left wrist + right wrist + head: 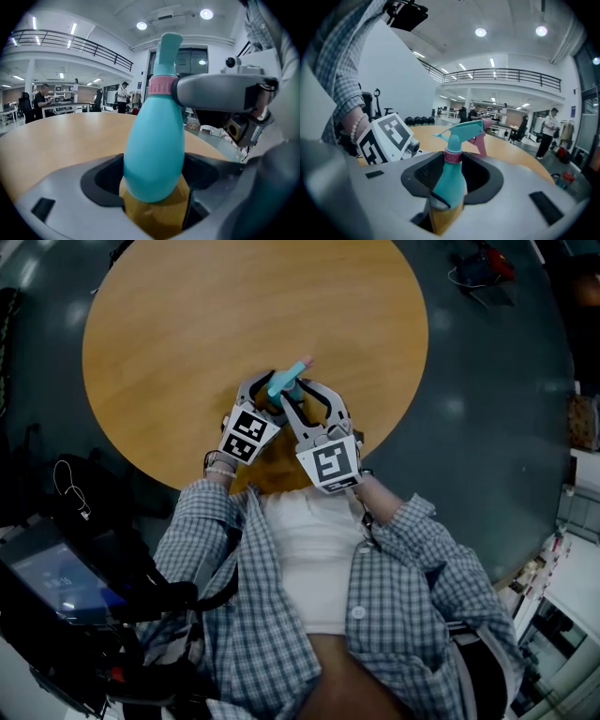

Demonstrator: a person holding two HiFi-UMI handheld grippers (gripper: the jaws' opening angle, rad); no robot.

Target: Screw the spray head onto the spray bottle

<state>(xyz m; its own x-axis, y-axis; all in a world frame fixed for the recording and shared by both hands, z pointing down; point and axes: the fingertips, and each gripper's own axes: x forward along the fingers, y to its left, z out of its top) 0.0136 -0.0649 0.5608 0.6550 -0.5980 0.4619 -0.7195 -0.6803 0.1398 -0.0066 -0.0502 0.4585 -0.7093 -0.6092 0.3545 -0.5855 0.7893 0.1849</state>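
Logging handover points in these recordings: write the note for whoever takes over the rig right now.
Left gripper: shut on the body of the teal spray bottle, held over the table's near edge.
Right gripper: closed round the pink collar of the spray head.
Done: head sits on the bottle neck.
To do: turn the collar until tight; how far it is threaded cannot be seen.

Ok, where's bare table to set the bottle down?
The table is bare from the far rim down to the spray bottle, and along both side rims. Crowded only at the near edge, where the left hand-held gripper and right hand-held gripper meet.
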